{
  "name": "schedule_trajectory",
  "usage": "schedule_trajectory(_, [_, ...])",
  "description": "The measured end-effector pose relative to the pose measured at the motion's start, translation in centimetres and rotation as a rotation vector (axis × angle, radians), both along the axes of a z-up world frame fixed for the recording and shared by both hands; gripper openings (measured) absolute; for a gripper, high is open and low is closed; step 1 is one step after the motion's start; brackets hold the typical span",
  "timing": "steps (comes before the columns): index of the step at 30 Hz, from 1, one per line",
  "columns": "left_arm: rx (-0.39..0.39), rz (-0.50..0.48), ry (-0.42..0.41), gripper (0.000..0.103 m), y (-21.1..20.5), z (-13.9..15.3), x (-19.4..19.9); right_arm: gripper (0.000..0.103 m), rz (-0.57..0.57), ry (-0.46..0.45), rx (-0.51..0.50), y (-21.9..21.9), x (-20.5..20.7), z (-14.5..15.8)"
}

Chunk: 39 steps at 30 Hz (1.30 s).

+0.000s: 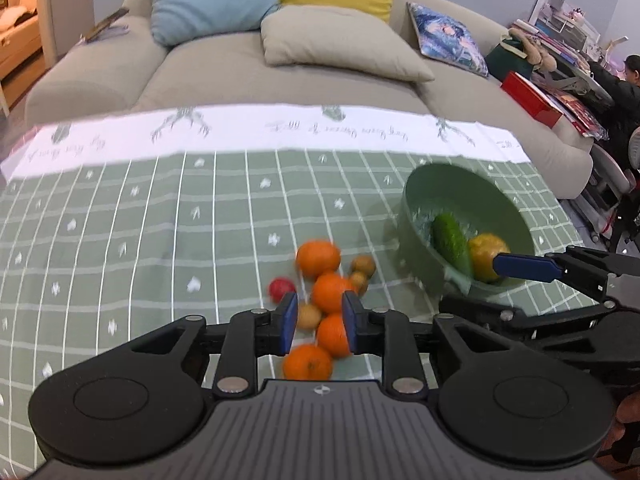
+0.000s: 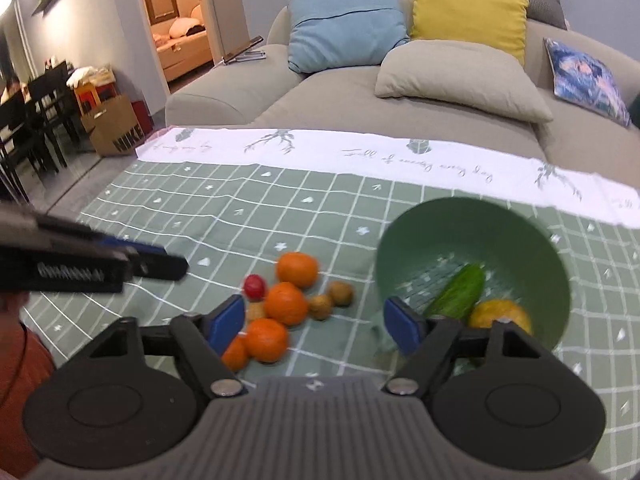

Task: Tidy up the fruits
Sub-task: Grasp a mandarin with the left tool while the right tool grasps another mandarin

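Several oranges [image 1: 332, 292] lie piled on the green checked cloth with a small red fruit [image 1: 281, 289] and brown round fruits [image 1: 363, 266]. My left gripper [image 1: 319, 322] hovers over this pile, its jaws a little apart and nothing gripped. To the right, a green bowl [image 1: 420, 256] holds a cucumber [image 1: 451, 242] and a yellow fruit [image 1: 486, 250]. In the right wrist view my right gripper [image 2: 315, 324] stands wide open and empty between the oranges [image 2: 286, 304] and the bowl [image 2: 472, 224]. One of its fingers [image 1: 524, 266] reaches over the bowl's near rim.
The tablecloth [image 2: 240, 208] has a white band along its far edge. Behind it stands a beige sofa [image 1: 208, 68] with several cushions. Dark chairs [image 2: 36, 120] and a paper bag [image 2: 116, 126] are far left. A person [image 1: 630, 80] sits at the far right.
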<state>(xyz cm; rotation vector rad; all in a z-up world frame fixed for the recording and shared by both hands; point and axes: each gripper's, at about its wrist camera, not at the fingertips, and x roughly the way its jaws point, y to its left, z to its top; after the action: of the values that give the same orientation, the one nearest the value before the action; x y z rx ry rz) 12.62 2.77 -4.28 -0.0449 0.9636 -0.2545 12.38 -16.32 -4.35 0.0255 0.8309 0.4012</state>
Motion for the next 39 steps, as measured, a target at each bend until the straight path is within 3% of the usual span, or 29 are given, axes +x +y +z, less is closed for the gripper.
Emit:
schedule_trajectory(11, [-0.014,-0.04,0.045,0.037,0.3,-4.0,-1.8,0.049,-0.037,0.11,0.052,0.6,-1.4,-3.7])
schedule_trajectory(19, [0.021,-0.068,0.09,0.054,-0.4,-6.9,-1.1,0.048,-0.031,0.155,0.084,1.0,0.1,-5.3])
schedule_trajectory(37, [0.064,-0.088,0.156,0.054,-0.7,-10.5,0.9,0.048,-0.018,0.303,0.168,3.0,4.7,-9.7])
schedule_trajectory(39, [0.05,-0.09,0.158,0.05,-0.6,-10.5,0.9,0.048,-0.013,0.313,0.169,3.3,5.0,-10.1])
